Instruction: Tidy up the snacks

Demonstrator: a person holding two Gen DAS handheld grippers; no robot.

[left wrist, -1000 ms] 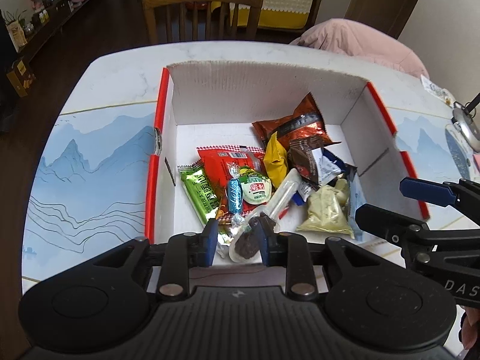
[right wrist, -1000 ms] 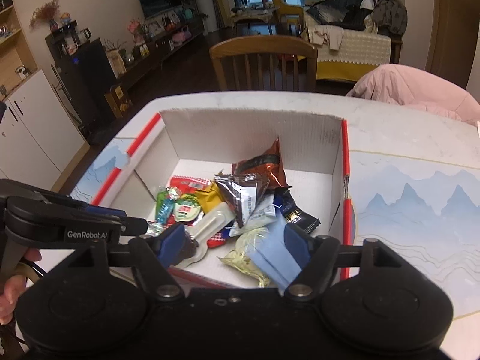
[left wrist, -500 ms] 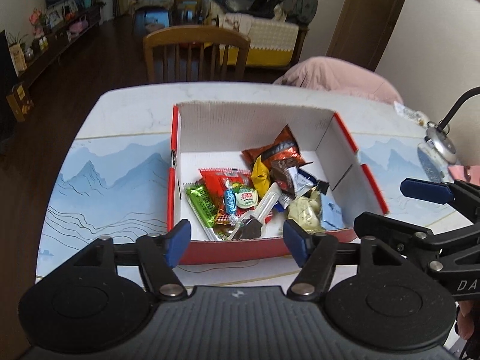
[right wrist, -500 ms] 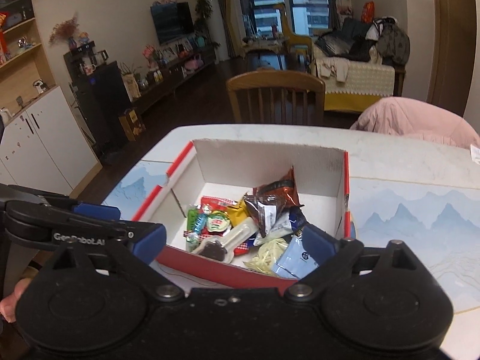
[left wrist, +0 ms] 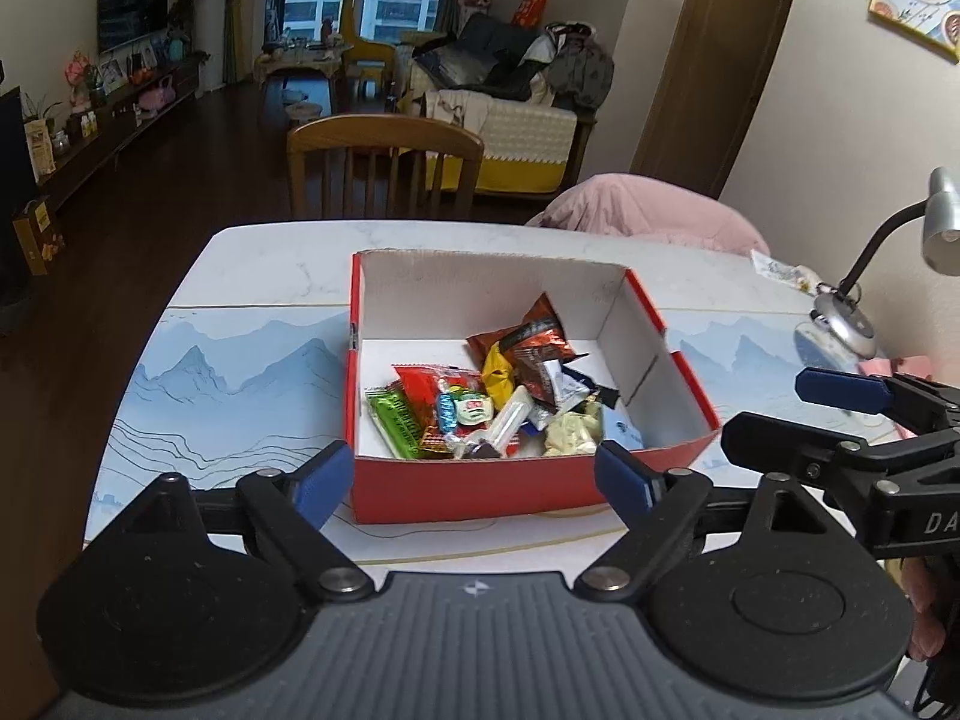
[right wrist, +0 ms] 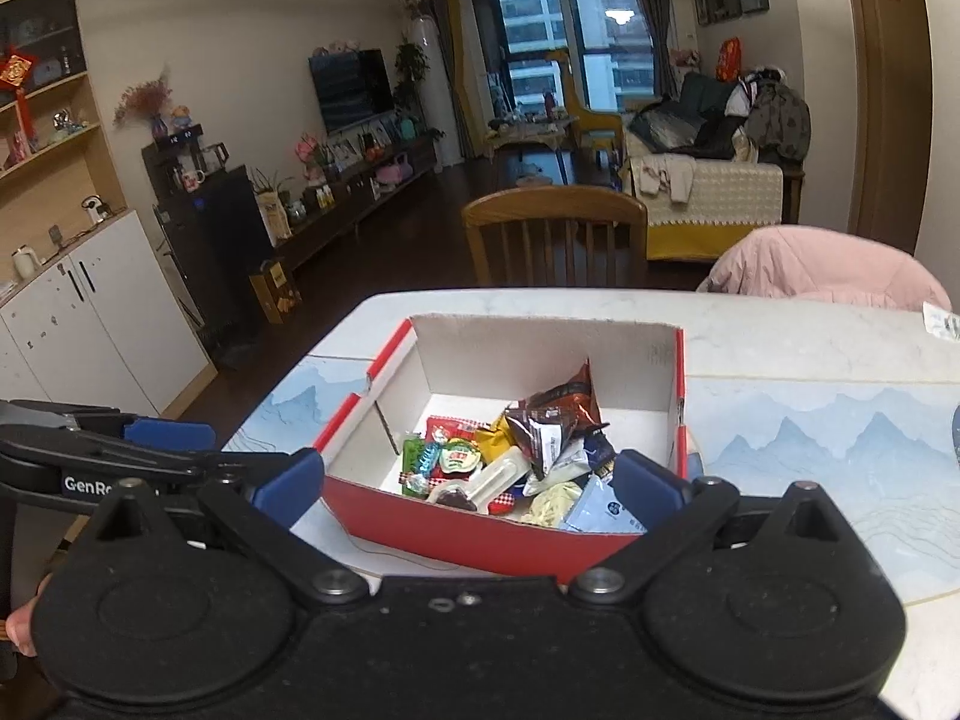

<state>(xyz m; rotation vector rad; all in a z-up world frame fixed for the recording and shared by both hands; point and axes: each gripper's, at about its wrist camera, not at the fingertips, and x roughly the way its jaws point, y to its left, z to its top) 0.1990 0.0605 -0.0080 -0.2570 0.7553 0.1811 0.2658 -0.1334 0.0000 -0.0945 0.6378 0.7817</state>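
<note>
Had both tools wide, empty: left tool (left wrist: 474, 483), right tool (right wrist: 468, 486). Risk: snacks (left wrist: 492, 402) heaped in box (left wrist: 528, 492), my next grab could snag neighbours.

Snack pile (left wrist: 510, 402): lower packets buried, labels too small to read. My desk lamp (left wrist: 936, 222) ran off the frame's right edge.

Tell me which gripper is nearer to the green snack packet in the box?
Left. The green snack packet lies at the box's left side, ahead of the open left gripper; the open right gripper is off right.
</note>
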